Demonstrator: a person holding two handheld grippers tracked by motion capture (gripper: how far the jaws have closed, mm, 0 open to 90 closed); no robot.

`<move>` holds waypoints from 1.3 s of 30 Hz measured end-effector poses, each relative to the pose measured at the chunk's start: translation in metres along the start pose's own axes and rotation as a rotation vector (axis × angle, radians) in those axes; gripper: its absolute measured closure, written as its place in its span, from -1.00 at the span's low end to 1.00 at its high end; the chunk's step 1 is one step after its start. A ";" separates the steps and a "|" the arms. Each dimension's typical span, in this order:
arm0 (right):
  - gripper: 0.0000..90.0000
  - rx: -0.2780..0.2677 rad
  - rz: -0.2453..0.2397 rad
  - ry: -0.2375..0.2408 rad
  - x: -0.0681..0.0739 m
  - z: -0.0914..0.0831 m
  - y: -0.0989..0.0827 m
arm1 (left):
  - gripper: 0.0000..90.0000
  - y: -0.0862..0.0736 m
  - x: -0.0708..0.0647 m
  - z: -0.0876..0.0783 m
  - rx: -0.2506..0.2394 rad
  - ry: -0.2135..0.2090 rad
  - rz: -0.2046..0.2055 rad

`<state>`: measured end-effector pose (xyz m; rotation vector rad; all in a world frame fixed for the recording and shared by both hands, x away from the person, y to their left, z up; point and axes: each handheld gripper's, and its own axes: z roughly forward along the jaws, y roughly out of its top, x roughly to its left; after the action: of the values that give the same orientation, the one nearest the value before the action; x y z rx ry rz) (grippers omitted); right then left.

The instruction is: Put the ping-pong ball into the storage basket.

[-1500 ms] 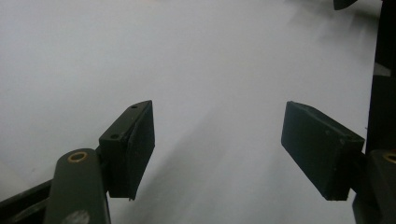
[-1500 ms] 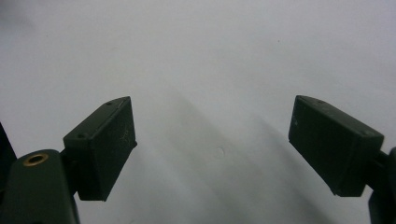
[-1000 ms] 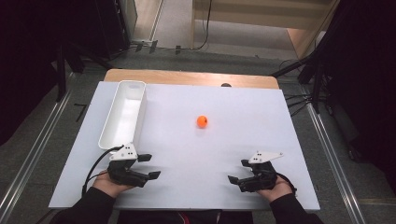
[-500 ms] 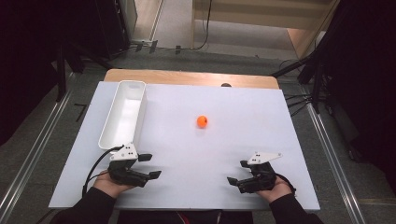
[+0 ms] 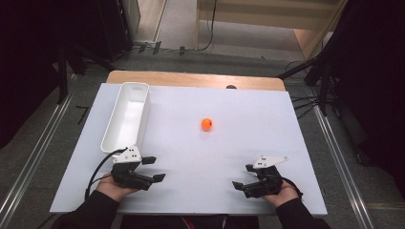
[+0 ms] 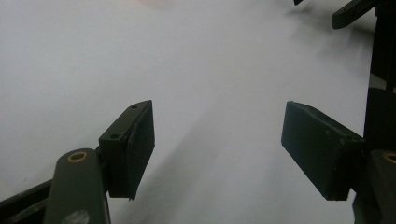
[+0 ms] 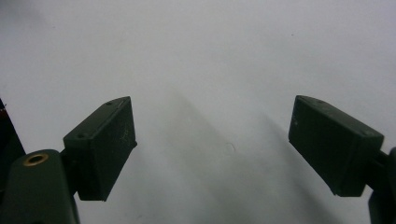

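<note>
A small orange ball [image 5: 206, 124] lies alone near the middle of the white table [image 5: 267, 124]. A long white bin [image 5: 126, 117] stands empty along the left side. My left gripper [image 5: 157, 168] rests near the front edge, just in front of the bin's near end, its jaws pointing right. In the left gripper view the left gripper [image 6: 217, 140] stands open over bare white surface. My right gripper [image 5: 242, 176] rests at the front right, jaws pointing left. The right gripper view shows the right gripper [image 7: 212, 140] open with nothing between its jaws. Both are well short of the ball.
A wooden strip [image 5: 191, 78] runs along the table's far edge, with a small dark knob [image 5: 231, 87] on it. Dark stands and cables surround the table on the floor. The right gripper's jaw tips [image 6: 355, 11] appear at the top right of the left gripper view.
</note>
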<state>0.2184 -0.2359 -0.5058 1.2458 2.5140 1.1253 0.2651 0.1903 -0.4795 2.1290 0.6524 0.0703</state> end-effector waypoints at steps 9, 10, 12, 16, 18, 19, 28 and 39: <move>-0.70 0.005 -0.011 0.008 0.001 0.001 0.002 | -0.41 -0.001 0.002 0.001 0.004 -0.002 -0.002; -0.70 0.005 -0.011 0.008 0.001 0.001 0.002 | -0.41 -0.001 0.002 0.001 0.004 -0.002 -0.002; -0.70 0.002 -0.015 0.007 0.001 0.001 0.002 | -0.41 -0.002 0.002 0.002 0.003 0.001 -0.008; -0.70 0.005 -0.009 0.012 0.001 0.003 0.004 | -0.42 0.001 0.000 0.001 -0.038 -0.021 -0.012; -0.70 0.008 -0.011 0.014 0.001 0.004 0.004 | -0.42 0.004 -0.001 0.001 -0.048 -0.024 -0.017; -0.70 0.008 -0.012 0.013 0.000 0.005 0.004 | -0.42 0.005 -0.002 0.001 -0.056 -0.024 -0.024; -0.70 0.009 -0.003 0.010 -0.001 0.003 0.002 | -0.47 0.012 -0.002 0.009 -0.062 -0.035 -0.011; -0.70 0.002 0.009 0.005 -0.004 0.001 -0.002 | -0.56 0.020 -0.001 0.018 -0.040 -0.040 -0.036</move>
<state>0.2198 -0.2388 -0.5082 1.2584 2.5164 1.1291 0.2777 0.1672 -0.4752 2.0744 0.6600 0.0206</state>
